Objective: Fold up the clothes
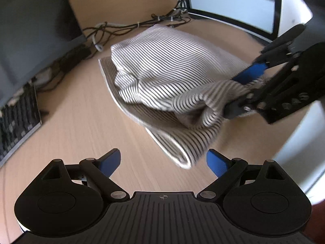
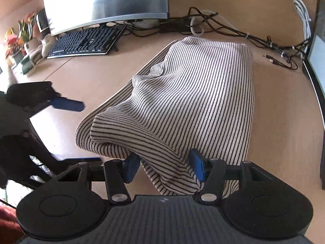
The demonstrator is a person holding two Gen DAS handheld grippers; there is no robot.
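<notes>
The right gripper point(image 2: 165, 167) is clamped on a bunched fold of the striped garment point(image 2: 193, 93): in its own view the cloth fills the gap between the two blue pads point(image 2: 196, 167) and spills down toward the camera. The left wrist view shows the same grip from the side, with the right gripper point(image 1: 238, 93) reaching in from the right and the fabric pulled up into a ridge where it is pinched.

The left gripper point(image 1: 163, 162) holds nothing. Its jaws stand wide apart just above the bare desk point(image 1: 81, 126), with the near rolled edge of the garment point(image 1: 162, 85) lying just beside its right pad point(image 1: 216, 162) and not between the fingers. From the right wrist view the left gripper point(image 2: 67, 104) sits off to the left of the cloth, apart from it.

The garment lies on the wooden desk as a folded stack, with a flat lower layer underneath and a rumpled upper layer over it; its near end is lifted by the right gripper.

Beyond the cloth, a tangle of cables point(image 2: 233, 28) runs along the back of the desk. A black keyboard point(image 2: 85, 41) sits to the left under a curved monitor point(image 2: 105, 2), and another screen point(image 1: 231, 4) stands at the far right. Potted plants point(image 2: 18, 38) crowd the far left corner.
</notes>
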